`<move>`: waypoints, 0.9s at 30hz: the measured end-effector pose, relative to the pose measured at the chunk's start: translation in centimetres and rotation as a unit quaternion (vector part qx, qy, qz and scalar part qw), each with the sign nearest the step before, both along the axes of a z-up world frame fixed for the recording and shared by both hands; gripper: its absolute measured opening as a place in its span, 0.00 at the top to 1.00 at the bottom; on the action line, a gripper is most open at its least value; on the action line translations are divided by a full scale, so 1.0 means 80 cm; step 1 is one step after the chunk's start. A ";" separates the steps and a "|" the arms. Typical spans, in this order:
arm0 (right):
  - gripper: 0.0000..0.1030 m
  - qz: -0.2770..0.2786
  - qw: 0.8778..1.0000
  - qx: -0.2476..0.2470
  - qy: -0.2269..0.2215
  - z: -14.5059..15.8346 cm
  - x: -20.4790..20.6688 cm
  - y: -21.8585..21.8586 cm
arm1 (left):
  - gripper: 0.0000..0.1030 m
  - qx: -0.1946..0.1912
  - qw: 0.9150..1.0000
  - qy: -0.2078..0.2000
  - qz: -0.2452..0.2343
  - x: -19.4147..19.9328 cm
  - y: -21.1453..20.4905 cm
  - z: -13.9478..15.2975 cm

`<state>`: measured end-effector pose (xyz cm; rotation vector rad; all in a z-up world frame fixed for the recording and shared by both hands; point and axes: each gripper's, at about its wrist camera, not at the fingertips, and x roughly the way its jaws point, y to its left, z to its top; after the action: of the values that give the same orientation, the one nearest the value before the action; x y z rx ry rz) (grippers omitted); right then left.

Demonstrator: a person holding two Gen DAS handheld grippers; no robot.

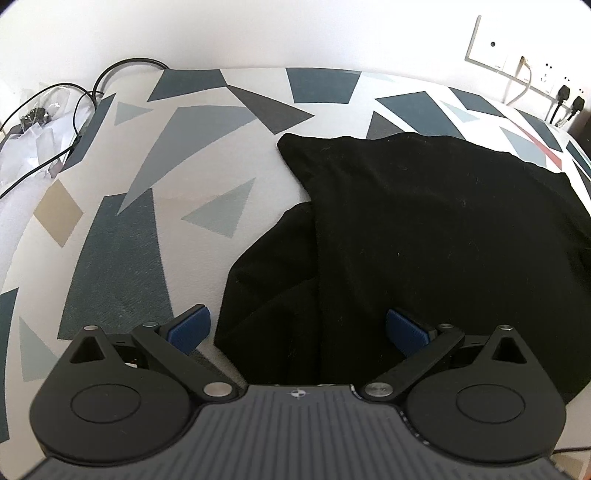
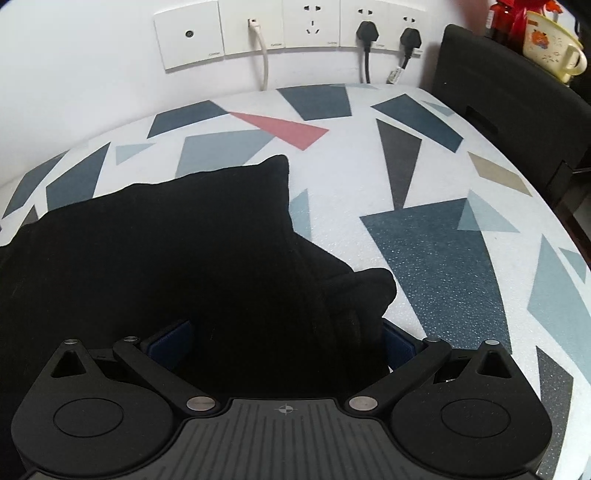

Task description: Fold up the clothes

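Note:
A black garment (image 1: 424, 229) lies partly folded on the patterned table (image 1: 155, 192), with a sleeve sticking out at its left. My left gripper (image 1: 297, 332) is open, its blue pads (image 1: 188, 328) wide apart, over the garment's near left edge. In the right wrist view the same garment (image 2: 166, 251) fills the left half, with a bunched sleeve (image 2: 362, 291) at its right. My right gripper (image 2: 284, 345) is open over the near right edge, with cloth between the pads (image 2: 170, 345).
The white wall behind the table (image 2: 424, 177) carries sockets with plugs (image 2: 365, 31) and a white cable (image 2: 260, 55). A black chair (image 2: 517, 110) and a mug (image 2: 550, 44) stand at the right. Cables and plastic bags (image 1: 40, 129) lie at the table's left.

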<state>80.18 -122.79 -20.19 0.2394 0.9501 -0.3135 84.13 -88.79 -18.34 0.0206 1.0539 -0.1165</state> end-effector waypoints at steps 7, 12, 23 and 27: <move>0.01 -0.010 1.000 -0.008 -0.009 -0.002 -0.003 0.003 | 0.00 0.000 0.999 -0.002 -0.042 0.014 -0.035 -0.002; 0.01 -0.009 1.000 -0.008 -0.006 -0.002 -0.001 0.004 | 0.00 -0.002 0.999 -0.009 -0.034 0.015 -0.040 -0.003; 0.01 -0.005 1.000 -0.014 -0.022 -0.004 -0.008 0.006 | 0.00 -0.003 0.999 -0.015 -0.033 0.012 -0.040 -0.004; 0.01 -0.005 1.000 -0.014 -0.024 -0.004 -0.008 0.007 | 0.00 -0.003 0.999 -0.017 -0.034 0.012 -0.039 -0.005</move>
<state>79.55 -122.26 -20.52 0.2250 0.8974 -0.3288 85.05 -91.90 -18.72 0.0520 1.0194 -0.1803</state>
